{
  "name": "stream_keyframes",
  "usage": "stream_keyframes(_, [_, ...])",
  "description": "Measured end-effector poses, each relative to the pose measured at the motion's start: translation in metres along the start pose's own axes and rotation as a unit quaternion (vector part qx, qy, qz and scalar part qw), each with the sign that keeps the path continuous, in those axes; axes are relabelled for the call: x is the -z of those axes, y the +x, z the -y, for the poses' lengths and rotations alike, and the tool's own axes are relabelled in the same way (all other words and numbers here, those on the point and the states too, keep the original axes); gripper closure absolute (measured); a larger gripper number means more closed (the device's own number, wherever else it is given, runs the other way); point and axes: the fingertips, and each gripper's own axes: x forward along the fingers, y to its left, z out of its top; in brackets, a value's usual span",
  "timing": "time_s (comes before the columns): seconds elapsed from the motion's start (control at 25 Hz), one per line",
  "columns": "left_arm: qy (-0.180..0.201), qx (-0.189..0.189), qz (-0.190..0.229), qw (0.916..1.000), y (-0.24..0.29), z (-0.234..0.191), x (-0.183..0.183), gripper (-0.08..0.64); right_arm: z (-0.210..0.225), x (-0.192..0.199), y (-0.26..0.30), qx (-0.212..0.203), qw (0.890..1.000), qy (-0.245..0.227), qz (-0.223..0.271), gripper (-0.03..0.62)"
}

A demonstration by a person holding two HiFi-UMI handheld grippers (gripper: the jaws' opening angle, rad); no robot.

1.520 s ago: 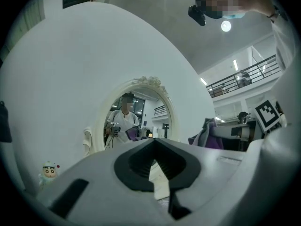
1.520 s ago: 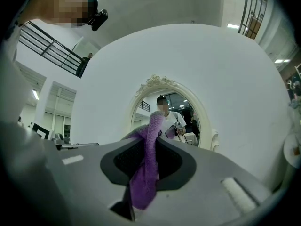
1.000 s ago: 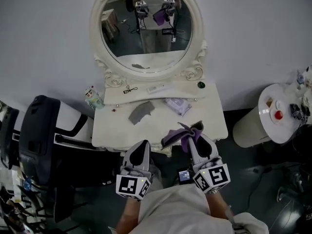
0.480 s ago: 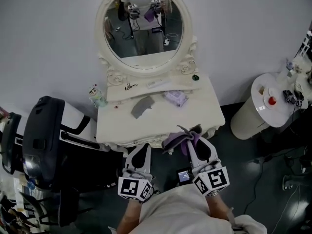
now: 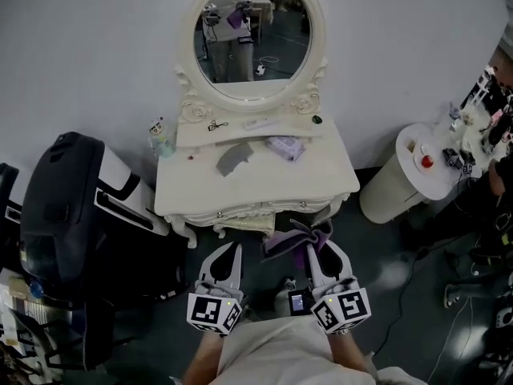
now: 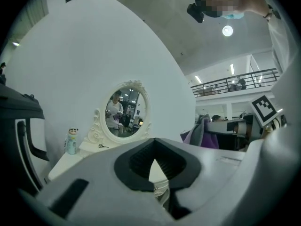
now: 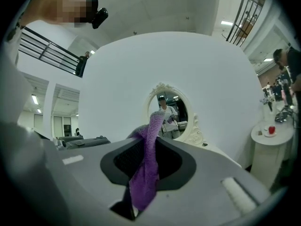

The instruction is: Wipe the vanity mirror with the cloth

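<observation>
Pinching a crumpled purple cloth [image 5: 290, 237], the right gripper [image 5: 314, 253] has its jaws closed at 6 o'clock of the white dressing table [image 5: 256, 184] (just off its front edge). The oval white-framed vanity mirror [image 5: 252, 38] stands at 12 o'clock. The left gripper [image 5: 224, 257] is closed and empty.

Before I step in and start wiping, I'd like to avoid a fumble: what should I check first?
1. Purple cloth clamped in the right gripper's jaws: ok.
2. Left gripper free, jaws together on nothing: ok.
3. Oval white-framed mirror within reach: not ok; both grippers hang short of the white vanity table's front edge.
4. Way over the tabletop: ok, likely; the grey folded cloth and the small items lie low.
5. Where the glass is smudged: cannot tell.
</observation>
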Motion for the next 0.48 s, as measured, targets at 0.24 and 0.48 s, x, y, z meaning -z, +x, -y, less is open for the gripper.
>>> stream_keyframes(0.24, [0.001,0.038,0.009,0.9992,-0.024,0.037,0.008,0.56,-0.004,0.008,-0.045,0.015,1.0,-0.004,-0.017,0.512])
stream_keyframes(0.48, [0.009,0.016,0.035,0.9992,-0.048,0.084,0.009,0.56,-0.002,0.007,-0.081,-0.032,0.999,-0.001,-0.019,0.512])
